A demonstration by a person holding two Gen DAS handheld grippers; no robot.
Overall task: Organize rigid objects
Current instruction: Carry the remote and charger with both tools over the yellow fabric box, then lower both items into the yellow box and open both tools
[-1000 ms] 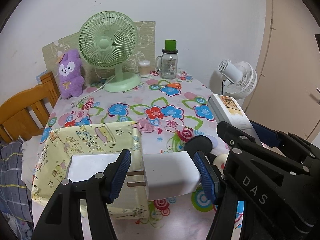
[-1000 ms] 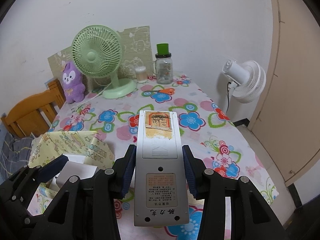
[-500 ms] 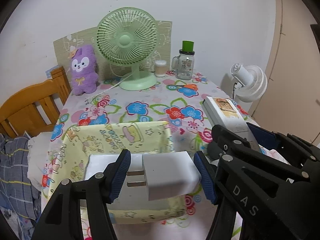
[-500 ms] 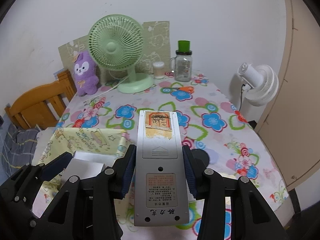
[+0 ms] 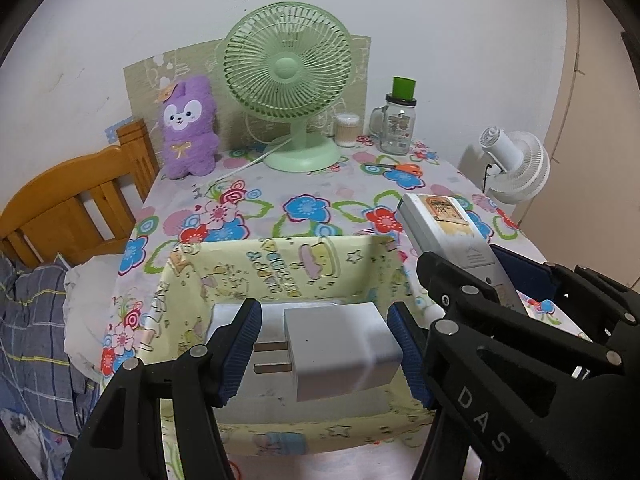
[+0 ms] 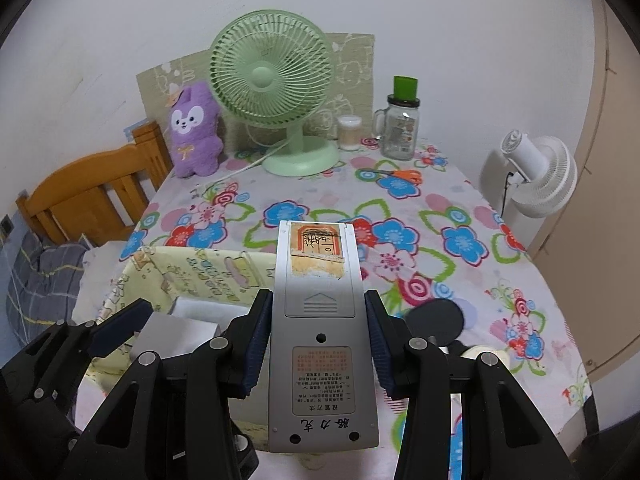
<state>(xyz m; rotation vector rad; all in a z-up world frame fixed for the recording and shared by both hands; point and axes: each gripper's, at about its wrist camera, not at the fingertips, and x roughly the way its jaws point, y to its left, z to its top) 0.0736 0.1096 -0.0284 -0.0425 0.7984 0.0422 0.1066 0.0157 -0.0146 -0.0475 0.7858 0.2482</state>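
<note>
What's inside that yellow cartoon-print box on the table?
Inside the yellow box lies a flat white box-like thing. The white plug adapter, gripped by the left gripper over the box, covers most of the inside, so anything else there is hidden.

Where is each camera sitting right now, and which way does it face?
Left wrist: on left gripper, looking down over its charger into the yellow box; right gripper visible beside it.
Right wrist: on right gripper, looking along its remote; left gripper at lower left.
Shared: green fan, box, remote.
</note>
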